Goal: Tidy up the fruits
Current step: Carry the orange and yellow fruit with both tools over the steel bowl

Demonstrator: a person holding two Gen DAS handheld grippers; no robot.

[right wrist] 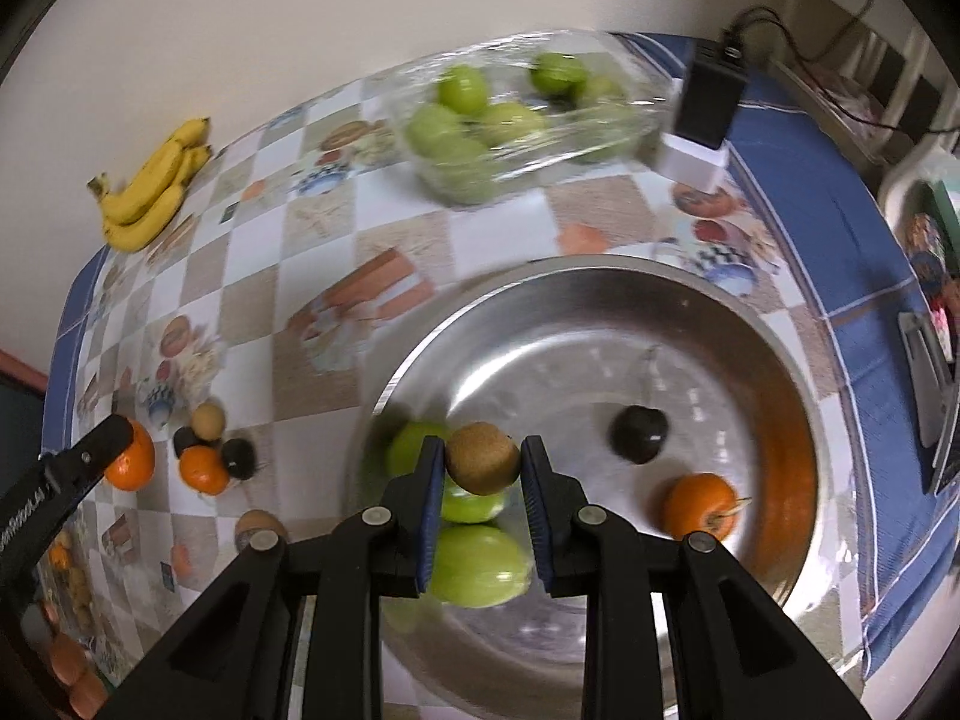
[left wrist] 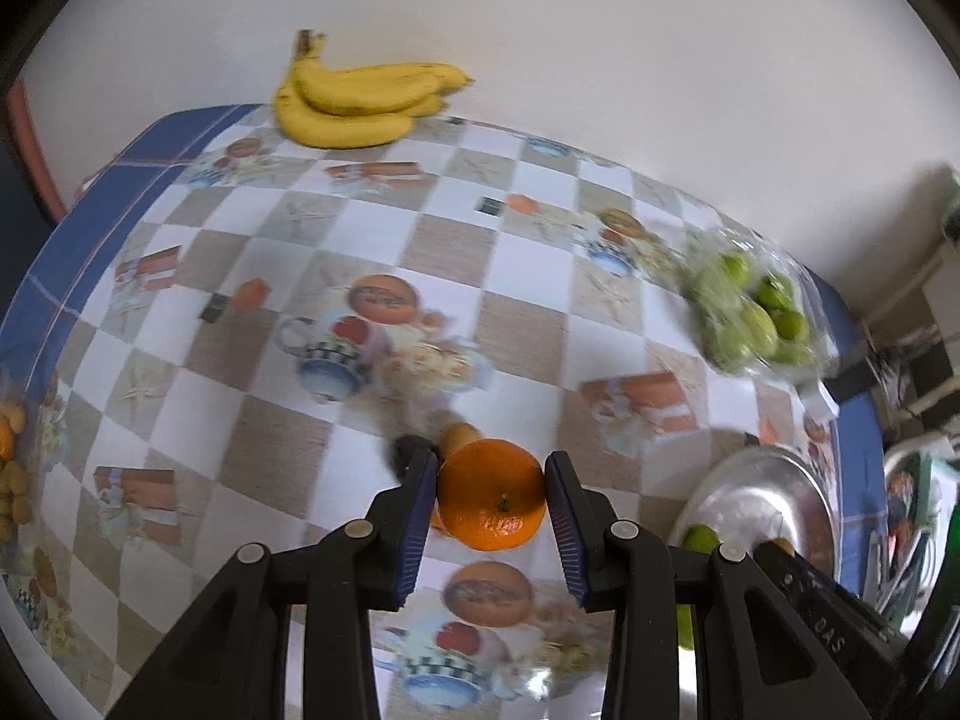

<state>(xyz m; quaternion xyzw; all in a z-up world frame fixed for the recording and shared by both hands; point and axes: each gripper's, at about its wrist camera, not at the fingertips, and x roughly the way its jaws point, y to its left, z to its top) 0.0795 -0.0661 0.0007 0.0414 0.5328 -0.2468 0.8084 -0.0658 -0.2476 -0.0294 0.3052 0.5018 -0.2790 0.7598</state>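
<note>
My left gripper [left wrist: 489, 495] is shut on an orange [left wrist: 491, 495] just above the tablecloth; it shows at the left of the right wrist view [right wrist: 129, 456]. My right gripper [right wrist: 483, 465] is shut on a brown kiwi [right wrist: 483, 459] and holds it over the metal bowl [right wrist: 600, 294]. In the bowl lie green apples [right wrist: 480, 564], a dark plum [right wrist: 639, 435] and an orange [right wrist: 699, 507]. On the cloth by the left gripper lie another orange [right wrist: 204, 468], two dark plums [right wrist: 240, 459] and kiwis [right wrist: 209, 420].
A bunch of bananas [left wrist: 360, 99] lies at the table's far edge by the wall. A clear plastic pack of green apples [right wrist: 510, 120] sits beyond the bowl. A black and white box [right wrist: 705, 120] stands beside it. The bowl's rim [left wrist: 768, 480] is right of the left gripper.
</note>
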